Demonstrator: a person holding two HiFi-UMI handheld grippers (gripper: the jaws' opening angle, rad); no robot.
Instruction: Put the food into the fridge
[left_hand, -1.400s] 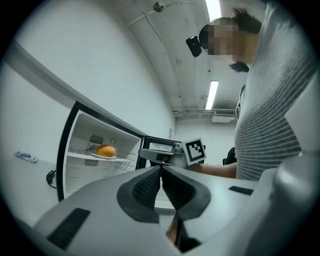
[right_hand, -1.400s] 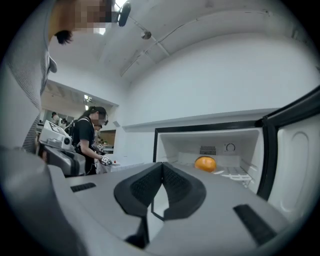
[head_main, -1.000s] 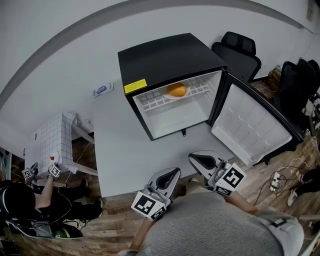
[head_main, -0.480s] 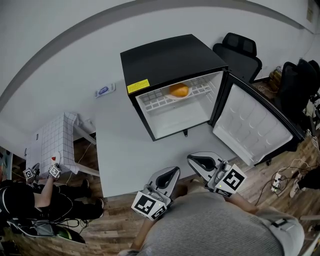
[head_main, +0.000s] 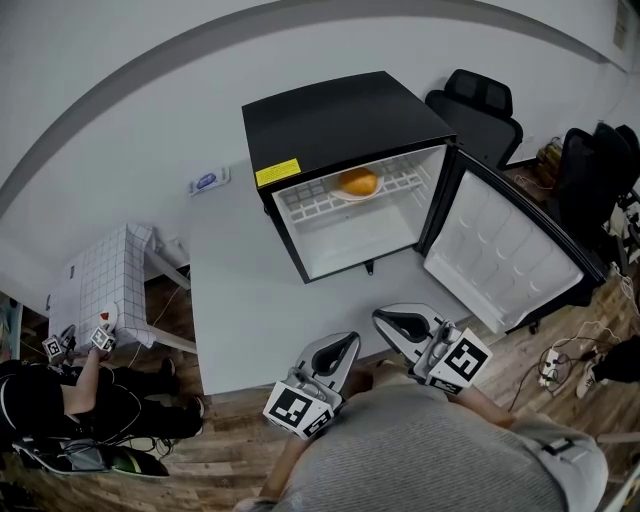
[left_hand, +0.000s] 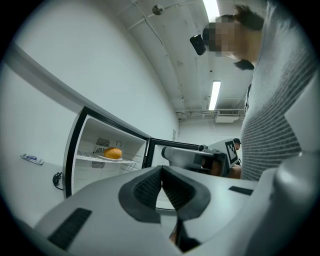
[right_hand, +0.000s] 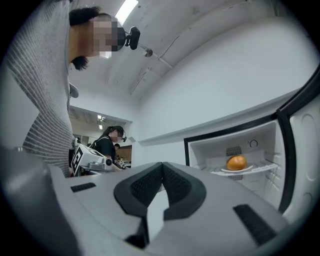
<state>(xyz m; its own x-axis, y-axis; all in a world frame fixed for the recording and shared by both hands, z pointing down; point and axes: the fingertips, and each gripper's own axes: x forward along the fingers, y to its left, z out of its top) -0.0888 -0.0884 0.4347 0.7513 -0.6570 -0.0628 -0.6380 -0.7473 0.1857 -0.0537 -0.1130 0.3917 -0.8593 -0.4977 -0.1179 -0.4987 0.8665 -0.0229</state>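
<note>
Clenched and empty, left tongs (head_main: 348, 343) and right tongs (head_main: 386, 318) are hanging idle. Food (head_main: 357, 181) is sitting on plate (head_main: 343, 194) in fridge (head_main: 340, 115), looking light, round and likely soft; I'd be gripping its sides gently.

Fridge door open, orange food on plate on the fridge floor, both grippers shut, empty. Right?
No: the orange food and plate sit on the wire shelf, not the fridge floor; the head view shows it. Door open, left gripper and right gripper shut, empty.

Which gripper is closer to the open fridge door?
The right one. The right gripper is just in front of the open fridge door; the left gripper sits farther left, by the table.
</note>
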